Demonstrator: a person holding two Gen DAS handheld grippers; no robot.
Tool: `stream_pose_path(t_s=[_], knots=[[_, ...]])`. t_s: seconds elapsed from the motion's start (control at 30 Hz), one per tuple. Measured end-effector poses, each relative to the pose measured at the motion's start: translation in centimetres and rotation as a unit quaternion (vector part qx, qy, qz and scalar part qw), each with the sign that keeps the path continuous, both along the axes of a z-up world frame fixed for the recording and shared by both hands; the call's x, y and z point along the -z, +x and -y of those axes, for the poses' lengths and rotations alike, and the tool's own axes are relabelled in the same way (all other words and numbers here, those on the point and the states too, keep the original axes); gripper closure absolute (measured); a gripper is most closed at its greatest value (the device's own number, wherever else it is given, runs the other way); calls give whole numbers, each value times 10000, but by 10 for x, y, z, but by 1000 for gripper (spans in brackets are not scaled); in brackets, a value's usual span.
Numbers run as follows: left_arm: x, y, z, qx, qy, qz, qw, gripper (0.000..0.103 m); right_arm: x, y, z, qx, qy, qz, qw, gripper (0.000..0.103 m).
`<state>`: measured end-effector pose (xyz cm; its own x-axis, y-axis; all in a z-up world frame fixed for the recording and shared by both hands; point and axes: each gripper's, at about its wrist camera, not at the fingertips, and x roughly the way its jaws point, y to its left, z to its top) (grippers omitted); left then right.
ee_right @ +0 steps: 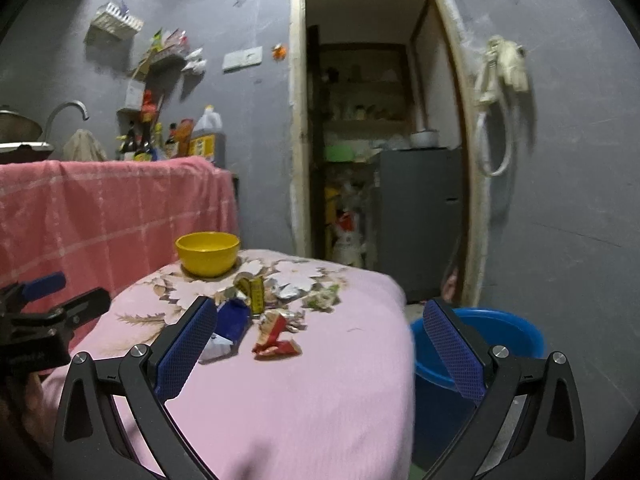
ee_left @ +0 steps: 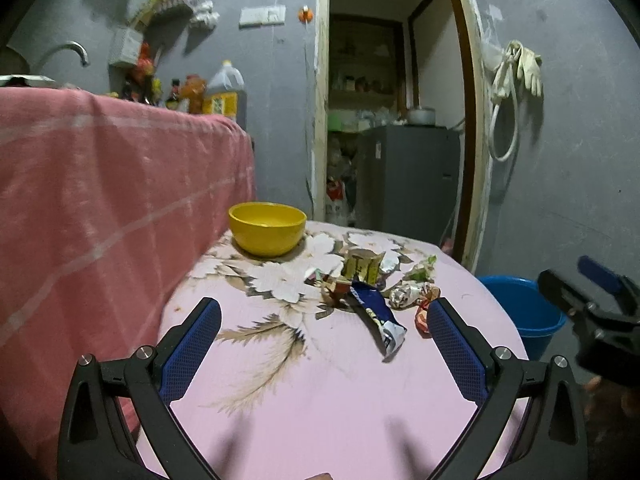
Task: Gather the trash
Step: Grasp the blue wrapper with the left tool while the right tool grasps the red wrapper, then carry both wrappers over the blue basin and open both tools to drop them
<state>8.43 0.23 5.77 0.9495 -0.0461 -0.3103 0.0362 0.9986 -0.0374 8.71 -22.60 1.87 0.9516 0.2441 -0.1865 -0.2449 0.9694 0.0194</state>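
Yellow bowl (ee_left: 267,234) stands at the far end of the pink floral tablecloth (ee_left: 304,392), centre of frame. Red checked cloth (ee_left: 112,200) drapes a counter filling the left side. Behind its top edge: large cooking-oil jug (ee_left: 225,92) and a row of small sauce bottles (ee_left: 176,96), blurred. Curved tap (ee_left: 66,52) at upper left. White wall basket (ee_right: 116,20) high on the grey wall, upper left. Open doorway, upper centre, shows a grey fridge (ee_left: 412,180) with a pot (ee_left: 421,115) on top. Pale rubber gloves (ee_left: 528,68) hang on the wall at upper right.
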Motion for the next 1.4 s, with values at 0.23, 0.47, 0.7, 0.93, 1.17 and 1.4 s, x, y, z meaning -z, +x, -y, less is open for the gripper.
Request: stream_pose_path(t_s=[0.23, 0.47, 0.7, 0.93, 1.17, 1.4], knots=[[10, 44, 6, 101, -3, -722, 9973, 6, 10, 54, 0, -368, 180, -762, 9962, 0], [29, 78, 6, 642, -556, -1634, 9829, 49, 21, 95, -1, -719, 269, -1595, 9842, 4], [37, 88, 15, 1071, -854, -2081, 9685, 71, 40, 124, -11, -1131, 278, -2356, 9648, 26], [48, 97, 20, 1288, -954, -2433, 9566, 86, 50, 142, -21, -1451, 246, -2685, 9520, 48], [48, 99, 25, 1417, -936, -2463, 9542, 94, 62, 150, -32, -1899, 268, -2968, 9355, 62], [41, 94, 25, 1324, -835, -2303, 9604, 95, 62, 145, -29, -2074, 451, -2847, 9348, 83]])
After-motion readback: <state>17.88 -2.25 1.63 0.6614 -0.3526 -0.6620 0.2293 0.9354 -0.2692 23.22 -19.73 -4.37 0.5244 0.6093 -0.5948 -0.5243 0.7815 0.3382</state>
